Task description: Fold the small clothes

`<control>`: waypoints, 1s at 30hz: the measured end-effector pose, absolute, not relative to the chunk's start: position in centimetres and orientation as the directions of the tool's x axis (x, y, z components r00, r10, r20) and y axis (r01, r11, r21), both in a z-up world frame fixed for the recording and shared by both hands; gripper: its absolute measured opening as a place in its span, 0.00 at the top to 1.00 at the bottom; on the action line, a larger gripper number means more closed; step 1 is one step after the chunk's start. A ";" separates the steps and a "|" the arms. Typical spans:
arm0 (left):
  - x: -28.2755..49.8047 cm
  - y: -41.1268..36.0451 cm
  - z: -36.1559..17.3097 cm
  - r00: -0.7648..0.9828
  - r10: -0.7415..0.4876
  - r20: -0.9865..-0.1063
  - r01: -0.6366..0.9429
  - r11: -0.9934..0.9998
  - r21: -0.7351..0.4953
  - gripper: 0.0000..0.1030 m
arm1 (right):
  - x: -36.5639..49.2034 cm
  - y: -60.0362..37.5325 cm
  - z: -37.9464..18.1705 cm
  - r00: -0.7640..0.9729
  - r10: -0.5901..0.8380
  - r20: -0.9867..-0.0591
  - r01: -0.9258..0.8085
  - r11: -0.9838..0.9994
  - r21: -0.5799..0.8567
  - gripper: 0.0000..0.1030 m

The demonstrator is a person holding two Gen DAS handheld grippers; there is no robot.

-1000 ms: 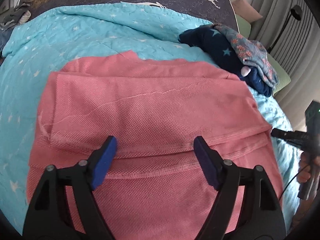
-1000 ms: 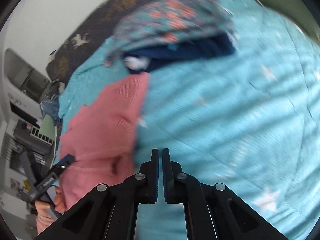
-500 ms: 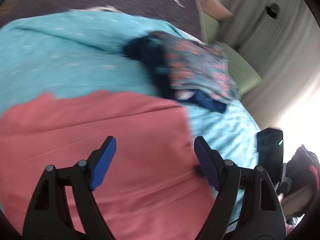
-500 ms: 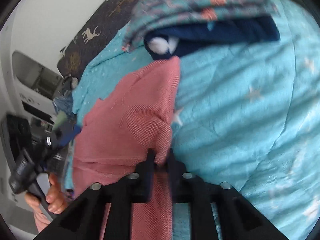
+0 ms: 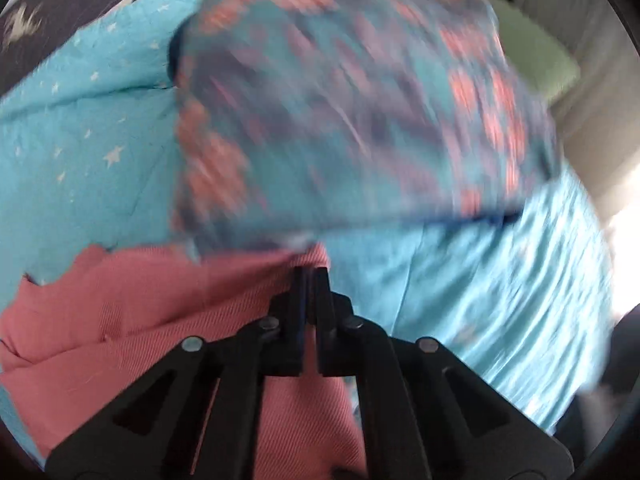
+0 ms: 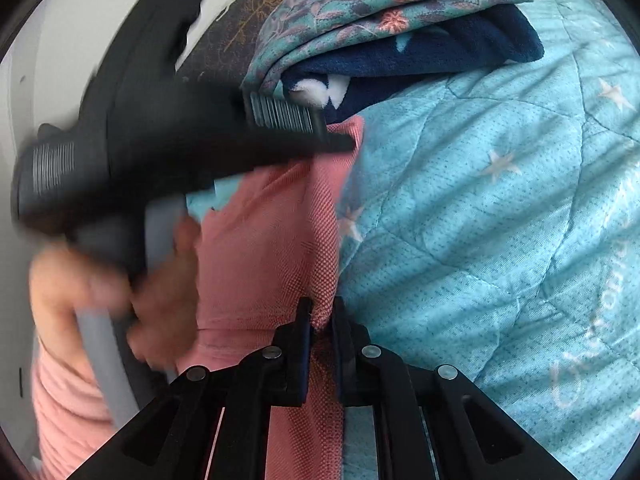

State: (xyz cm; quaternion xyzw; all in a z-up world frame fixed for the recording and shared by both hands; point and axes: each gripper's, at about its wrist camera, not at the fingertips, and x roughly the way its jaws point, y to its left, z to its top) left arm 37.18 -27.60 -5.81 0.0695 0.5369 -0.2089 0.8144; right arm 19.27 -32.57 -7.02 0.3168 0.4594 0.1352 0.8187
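Note:
A pink knit garment lies on a turquoise star-print quilt. My left gripper is shut on the garment's far right corner, just below a pile of other clothes. My right gripper is shut on the same garment's right edge, nearer to me. In the right wrist view the left gripper reaches in from the left and pinches the pink corner. The person's hand holds its handle.
A floral teal garment lies on top of a folded navy star-print one at the far side of the quilt. The floral garment is blurred in the left wrist view. A dark deer-print cover lies beyond.
My left gripper has swung right to the pink garment's far corner and shut on it. My right gripper has moved onto the garment's right edge and now grips it.

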 end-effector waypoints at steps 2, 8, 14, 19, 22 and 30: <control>37.8 -26.8 -5.1 0.338 -0.346 -0.875 0.400 0.895 -0.199 0.99 | 19.0 -32.2 -7.1 0.537 0.501 -0.679 0.073 0.774 0.629 0.93; 34.2 -22.8 -1.7 0.389 -0.426 -0.817 0.455 0.860 -0.231 0.64 | 17.5 -34.0 -6.5 0.538 0.508 -0.673 0.100 0.754 0.650 0.88; 28.6 -12.3 -0.1 0.554 -0.372 -0.745 0.390 0.907 -0.162 0.24 | 14.8 -36.1 -3.1 0.630 0.411 -0.659 0.096 0.800 0.592 0.87; 25.3 0.4 -2.8 0.647 -0.164 -0.745 0.104 0.986 -0.127 0.24 | 16.2 -32.6 -0.2 0.610 0.474 -0.635 -0.049 0.822 0.567 0.80; 24.8 6.7 -6.0 0.610 -0.230 -0.759 -0.019 0.952 -0.304 0.22 | 17.8 -29.2 -0.3 0.573 0.511 -0.641 -0.128 0.828 0.546 0.71; 22.5 9.1 -7.8 0.649 -0.233 -0.724 -0.090 0.922 -0.377 0.23 | 21.5 -31.0 -6.5 0.486 0.498 -0.718 0.106 0.782 0.614 0.82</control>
